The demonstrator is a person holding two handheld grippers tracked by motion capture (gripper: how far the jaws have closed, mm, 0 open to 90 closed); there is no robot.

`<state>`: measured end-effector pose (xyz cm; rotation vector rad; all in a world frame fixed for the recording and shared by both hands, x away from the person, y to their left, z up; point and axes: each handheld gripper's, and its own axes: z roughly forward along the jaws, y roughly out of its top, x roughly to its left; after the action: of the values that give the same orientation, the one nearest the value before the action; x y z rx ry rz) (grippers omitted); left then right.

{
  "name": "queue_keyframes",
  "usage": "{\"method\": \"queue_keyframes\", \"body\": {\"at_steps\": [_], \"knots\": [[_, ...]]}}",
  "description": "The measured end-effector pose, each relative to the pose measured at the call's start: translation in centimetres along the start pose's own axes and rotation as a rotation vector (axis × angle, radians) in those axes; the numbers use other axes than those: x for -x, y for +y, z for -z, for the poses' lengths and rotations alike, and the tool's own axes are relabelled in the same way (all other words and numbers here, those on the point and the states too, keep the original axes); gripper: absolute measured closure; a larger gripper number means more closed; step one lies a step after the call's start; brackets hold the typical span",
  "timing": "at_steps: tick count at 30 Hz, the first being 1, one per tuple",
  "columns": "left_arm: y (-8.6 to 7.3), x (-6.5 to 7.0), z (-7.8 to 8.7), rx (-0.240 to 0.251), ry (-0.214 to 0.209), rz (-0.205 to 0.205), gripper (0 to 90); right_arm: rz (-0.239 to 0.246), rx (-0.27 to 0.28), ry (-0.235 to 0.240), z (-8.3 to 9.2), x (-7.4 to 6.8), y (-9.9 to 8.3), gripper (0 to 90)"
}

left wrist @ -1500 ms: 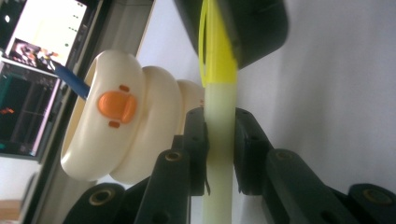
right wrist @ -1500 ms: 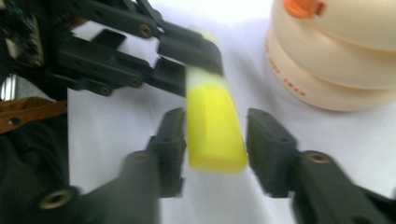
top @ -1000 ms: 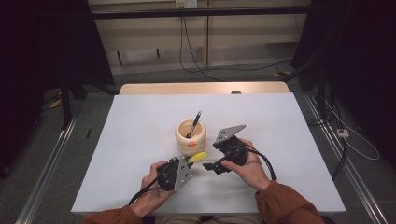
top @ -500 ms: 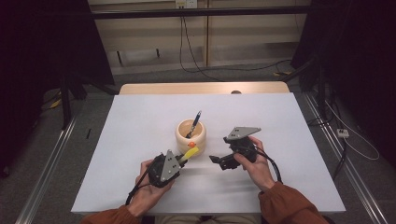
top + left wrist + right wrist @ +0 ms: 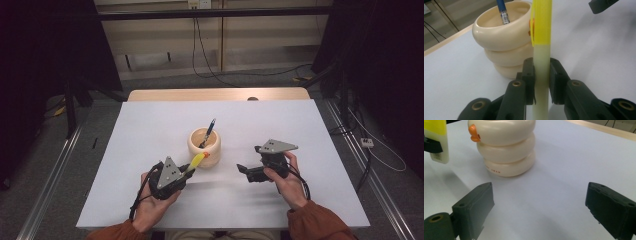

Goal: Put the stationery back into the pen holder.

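My left claw [image 5: 541, 82]: clamped on 1 yellow-capped highlighter [image 5: 541, 50], lifted off the desk [image 5: 150, 125], its cap end just beside the rim of the pen holder [image 5: 204, 147]

My right claw [image 5: 541, 207]: jaws wide apart, nothing between them, low over bare desk, right of the holder

Pen holder: cream, 3 stacked rings, mid-desk, with 1 blue pen [image 5: 210, 131] leaning inside

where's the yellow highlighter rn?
In the high view the yellow highlighter is clamped in the left gripper, left of centre, its tip near the rim of the cream pen cup, which holds a blue pen.
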<state>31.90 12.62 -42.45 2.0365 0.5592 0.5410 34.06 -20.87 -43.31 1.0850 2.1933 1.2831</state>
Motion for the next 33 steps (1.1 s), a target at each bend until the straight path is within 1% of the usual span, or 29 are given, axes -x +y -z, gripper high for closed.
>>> {"method": "queue_keyframes", "body": {"at_steps": [4, 6, 7, 8, 12, 14, 16, 18, 21, 22, 24, 25, 26, 27, 28, 29, 30, 32, 33], "knots": [[0.4, -0.4, 0.6, 0.022, -0.022, 0.046, 77.4, -0.009, 0.04, -0.041, 1.1, 0.4, -0.7, 7.9], [0.7, -0.7, 0.9, 0.034, -0.035, 0.073, 77.4, -0.016, 0.053, -0.054, 1.7, 0.6, -1.0, 7.4], [0.9, -0.9, 1.0, 0.029, -0.046, 0.076, 77.4, -0.016, 0.059, -0.061, 1.9, 0.7, -1.2, 7.3], [1.0, -1.1, 1.2, 0.035, -0.057, 0.086, 77.4, -0.018, 0.063, -0.067, 2.2, 0.7, -1.4, 7.2], [1.8, -1.8, 1.8, 0.058, -0.069, 0.111, 77.4, -0.021, 0.059, -0.09, 3.3, 1.1, -2.1, 6.8], [2.2, -2.1, 2.1, 0.068, -0.066, 0.121, 77.4, -0.035, 0.061, -0.103, 3.9, 1.3, -2.6, 6.8], [2.7, -2.6, 2.3, 0.08, -0.066, 0.139, 77.4, -0.053, 0.049, -0.107, 4.4, 1.5, -3.0, 6.8], [3.2, -3.0, 2.4, 0.095, -0.055, 0.152, 77.4, -0.066, 0.054, -0.116, 5.0, 1.6, -3.4, 6.8], [3.7, -3.7, 2.2, 0.1, -0.045, 0.166, 77.4, -0.071, 0.057, -0.13, 5.6, 1.8, -3.8, 6.8], [3.8, -3.9, 2.1, 0.101, -0.04, 0.171, 77.4, -0.073, 0.058, -0.142, 5.8, 1.8, -4.0, 6.8], [4.1, -4.2, 1.9, 0.108, -0.032, 0.18, 77.4, -0.094, 0.06, -0.15, 6.0, 1.8, -4.4, 7.0], [4.2, -4.4, 1.8, 0.113, -0.032, 0.193, 77.4, -0.099, 0.055, -0.161, 6.1, 1.8, -4.5, 7.2], [4.4, -4.5, 1.6, 0.116, -0.037, 0.205, 77.4, -0.102, 0.065, -0.163, 6.2, 1.8, -4.6, 7.2], [4.6, -4.6, 1.5, 0.118, -0.038, 0.207, 77.4, -0.103, 0.074, -0.163, 6.3, 1.9, -4.7, 7.2], [4.9, -4.7, 1.4, 0.116, -0.032, 0.2, 77.4, -0.104, 0.075, -0.167, 6.4, 2.0, -4.7, 7.2], [5.1, -4.7, 1.2, 0.119, -0.03, 0.198, 77.4, -0.1, 0.081, -0.167, 6.5, 2.0, -4.7, 7.2], [5.4, -4.8, 1.0, 0.128, -0.029, 0.207, 77.4, -0.086, 0.086, -0.167, 6.5, 2.1, -4.9, 6.9], [5.8, -5.1, 0.7, 0.138, -0.025, 0.216, 77.4, -0.076, 0.079, -0.18, 6.5, 2.3, -5.2, 6.6], [6.1, -5.2, 0.5, 0.139, -0.025, 0.215, 77.4, -0.084, 0.075, -0.177, 6.5, 2.4, -5.3, 6.2]]}}
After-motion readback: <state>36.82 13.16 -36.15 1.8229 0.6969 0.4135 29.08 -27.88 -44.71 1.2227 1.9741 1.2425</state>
